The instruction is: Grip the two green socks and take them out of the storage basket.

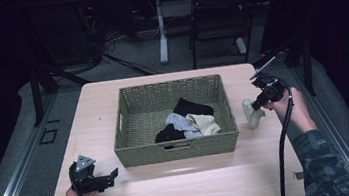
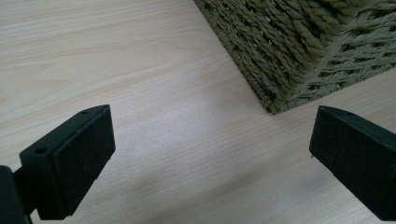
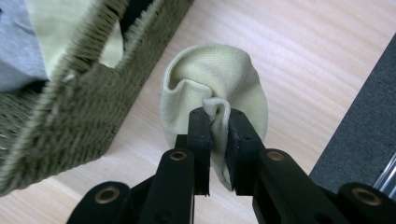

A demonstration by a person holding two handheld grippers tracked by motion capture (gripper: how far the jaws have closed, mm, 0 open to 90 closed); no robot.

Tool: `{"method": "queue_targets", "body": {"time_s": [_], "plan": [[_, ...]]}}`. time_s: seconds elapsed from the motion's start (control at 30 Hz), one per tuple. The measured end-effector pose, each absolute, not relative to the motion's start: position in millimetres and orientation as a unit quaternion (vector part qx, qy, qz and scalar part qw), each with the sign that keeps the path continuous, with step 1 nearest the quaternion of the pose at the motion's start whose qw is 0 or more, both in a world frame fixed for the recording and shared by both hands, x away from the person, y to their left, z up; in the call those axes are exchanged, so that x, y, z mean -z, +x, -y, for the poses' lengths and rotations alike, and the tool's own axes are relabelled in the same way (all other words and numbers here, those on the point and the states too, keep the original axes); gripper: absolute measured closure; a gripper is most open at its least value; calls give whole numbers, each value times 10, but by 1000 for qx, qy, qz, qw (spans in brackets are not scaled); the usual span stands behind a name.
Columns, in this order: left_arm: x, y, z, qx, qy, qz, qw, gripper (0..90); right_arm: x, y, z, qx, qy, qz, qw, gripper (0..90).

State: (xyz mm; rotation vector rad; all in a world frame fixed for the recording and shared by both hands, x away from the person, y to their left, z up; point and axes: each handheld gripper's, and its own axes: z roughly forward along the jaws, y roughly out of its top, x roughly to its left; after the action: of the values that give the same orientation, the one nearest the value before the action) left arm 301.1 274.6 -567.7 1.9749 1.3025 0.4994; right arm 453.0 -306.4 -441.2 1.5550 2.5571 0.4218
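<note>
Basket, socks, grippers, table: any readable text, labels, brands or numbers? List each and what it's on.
None: no text can be read.
Wicker basket: plain weave, no tag in sight.
Pale yellow sock in the right gripper: no print or label in sight.
Socks in the basket: too small to tell.
Left gripper, table: unmarked.

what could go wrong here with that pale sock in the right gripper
The right gripper pinches only a small fold of the sock, so it might slip free. The sock hangs just outside the basket wall, so it could snag the rim or drop on the table.
</note>
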Motion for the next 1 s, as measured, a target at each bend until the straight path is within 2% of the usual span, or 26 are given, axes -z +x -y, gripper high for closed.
{"method": "queue_targets", "body": {"time_s": [0.5, 0.63, 0.67, 0.73, 0.8, 0.9, 1.0], "plan": [[5688, 3024, -2733, -194, 764, -503, 355, 2, 4936, 4607, 3065, -102, 529, -841, 38, 806], [5680, 3020, -2726, -192, 768, -499, 352, 2, 5007, 4620, 3058, -98, 530, -842, 33, 756], [5674, 3013, -2712, -194, 767, -499, 353, 2, 5034, 4624, 3056, -93, 533, -841, 36, 684], [5660, 2996, -2713, -194, 768, -497, 353, 2, 5034, 4619, 3061, -95, 538, -837, 38, 599], [5659, 2994, -2713, -194, 768, -498, 353, 2, 5010, 4616, 3070, -95, 538, -836, 41, 572], [5666, 2999, -2714, -195, 768, -500, 350, 2, 4864, 4585, 3103, -109, 542, -832, 49, 458], [5667, 2999, -2711, -196, 768, -499, 350, 2, 4748, 4578, 3131, -106, 536, -836, 52, 388]]}}
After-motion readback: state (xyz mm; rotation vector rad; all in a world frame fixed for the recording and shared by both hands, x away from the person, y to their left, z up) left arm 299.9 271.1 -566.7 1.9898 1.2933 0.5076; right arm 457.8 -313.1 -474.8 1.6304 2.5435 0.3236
